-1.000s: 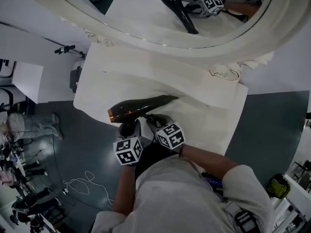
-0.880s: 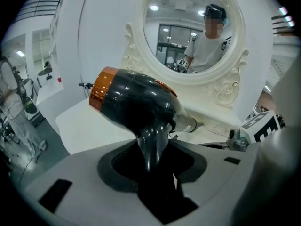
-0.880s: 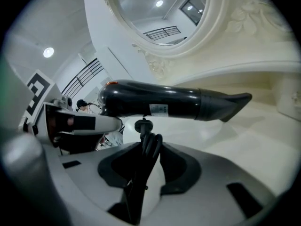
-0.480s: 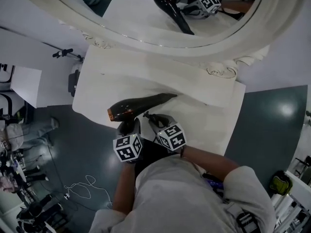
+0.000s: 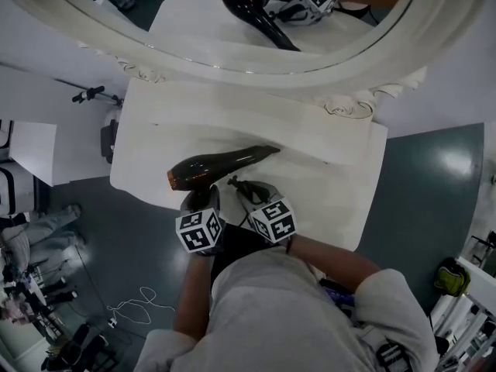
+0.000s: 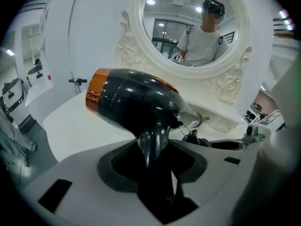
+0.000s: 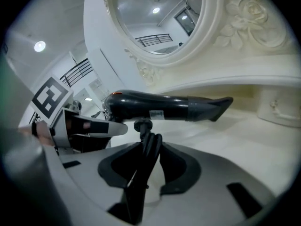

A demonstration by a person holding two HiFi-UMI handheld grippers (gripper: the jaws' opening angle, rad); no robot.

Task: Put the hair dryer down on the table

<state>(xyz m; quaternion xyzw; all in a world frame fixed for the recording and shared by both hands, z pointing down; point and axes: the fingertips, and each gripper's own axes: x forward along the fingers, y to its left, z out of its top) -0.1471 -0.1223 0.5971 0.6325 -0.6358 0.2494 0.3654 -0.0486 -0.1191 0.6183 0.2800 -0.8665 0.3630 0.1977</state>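
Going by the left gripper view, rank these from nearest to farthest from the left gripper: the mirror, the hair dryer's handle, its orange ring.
1. hair dryer's handle, gripped between the fingers.
2. orange ring, upper left, on the dryer's rear end.
3. mirror, behind, at the back of the table.

- The hair dryer (image 5: 217, 167) is crosswise over the front part of the table (image 5: 341, 184), with its nozzle to the right.
- The mirror (image 5: 232, 62) stands behind it, at the table's back.
- The left gripper (image 5: 203, 202) clamps its handle from the front edge.
- The right gripper (image 5: 243, 189), just beside it on the right, clamps the cord (image 7: 146, 147).
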